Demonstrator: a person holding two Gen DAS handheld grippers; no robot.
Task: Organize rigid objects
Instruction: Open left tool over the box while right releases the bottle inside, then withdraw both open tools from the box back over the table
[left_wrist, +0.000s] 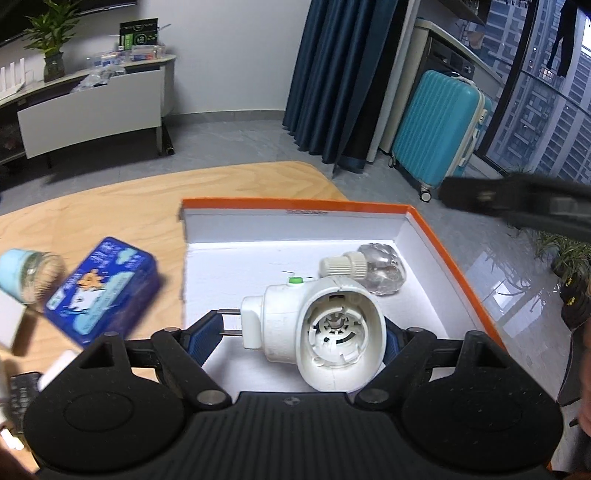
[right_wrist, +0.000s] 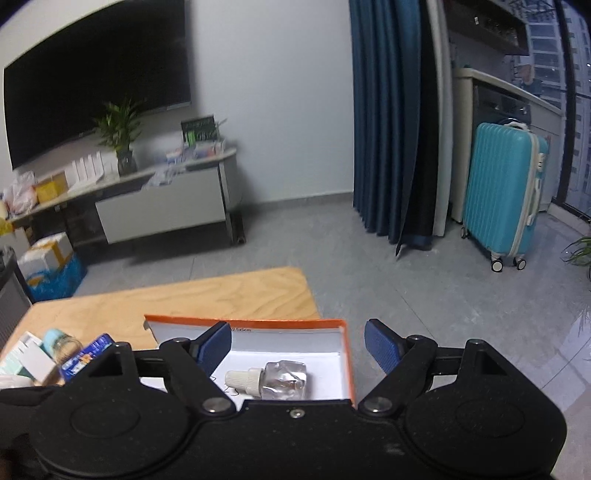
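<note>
My left gripper (left_wrist: 299, 339) is shut on a white plug-in device (left_wrist: 325, 332). Its two metal prongs rest against the left blue pad and its round body against the right pad. It hangs over the near part of a white box with an orange rim (left_wrist: 443, 251). A small clear bottle with a white ribbed cap (left_wrist: 373, 267) lies on its side at the box's far right. In the right wrist view my right gripper (right_wrist: 297, 339) stands open and empty above the same box (right_wrist: 258, 324), over the bottle (right_wrist: 273, 378).
Left of the box on the wooden table (left_wrist: 110, 214) lie a blue printed tin (left_wrist: 107, 291) and a glass jar with a pale blue lid (left_wrist: 29, 273). A dark blurred gripper part (left_wrist: 517, 206) crosses the upper right. A turquoise suitcase (right_wrist: 502, 192) stands on the floor.
</note>
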